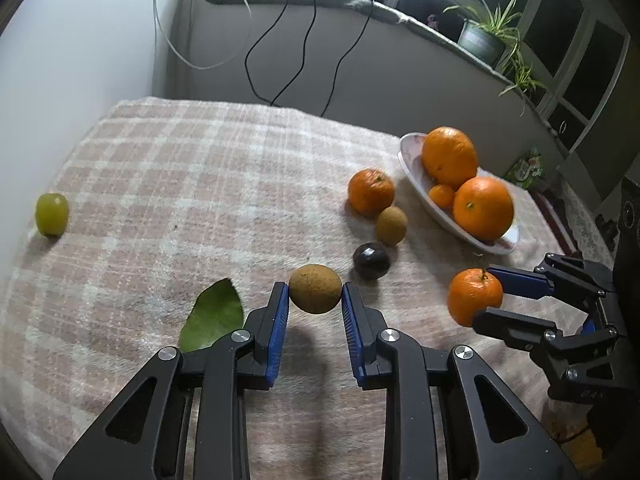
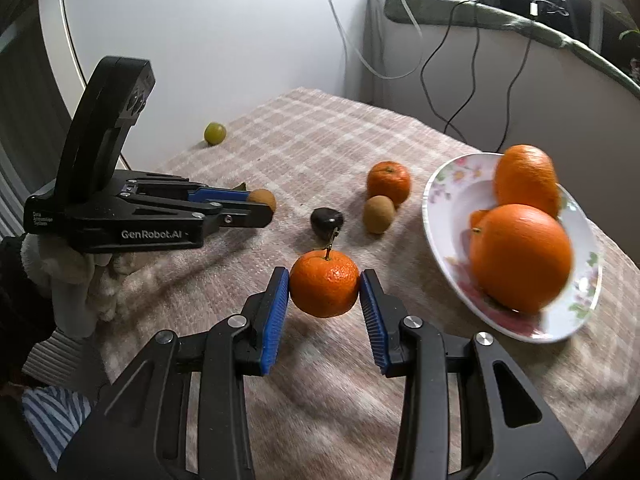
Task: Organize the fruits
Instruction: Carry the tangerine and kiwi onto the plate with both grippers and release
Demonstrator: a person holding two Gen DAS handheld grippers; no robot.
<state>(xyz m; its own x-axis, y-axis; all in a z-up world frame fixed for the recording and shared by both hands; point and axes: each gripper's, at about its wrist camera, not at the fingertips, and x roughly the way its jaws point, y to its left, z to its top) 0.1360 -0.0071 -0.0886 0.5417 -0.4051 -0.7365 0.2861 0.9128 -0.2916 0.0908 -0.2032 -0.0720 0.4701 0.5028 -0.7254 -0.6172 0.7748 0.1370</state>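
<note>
My left gripper (image 1: 315,300) is shut on a small brown round fruit (image 1: 315,288), held just above the checked cloth; the same brown fruit (image 2: 262,199) shows between its fingers in the right wrist view. My right gripper (image 2: 324,294) is shut on a stemmed mandarin (image 2: 324,283), lifted off the cloth left of the floral plate (image 2: 448,200). The plate holds two big oranges (image 2: 520,256) and a small one (image 1: 442,195). Loose on the cloth lie another mandarin (image 1: 371,191), a second brown fruit (image 1: 391,225), a dark fruit (image 1: 371,260) and a green fruit (image 1: 52,214).
A green leaf (image 1: 212,316) lies on the cloth by my left fingers. A white wall (image 1: 80,40) borders the table's left side, cables (image 1: 280,60) hang behind it, and a potted plant (image 1: 486,36) stands on the sill. A gloved hand (image 2: 72,276) holds the left gripper.
</note>
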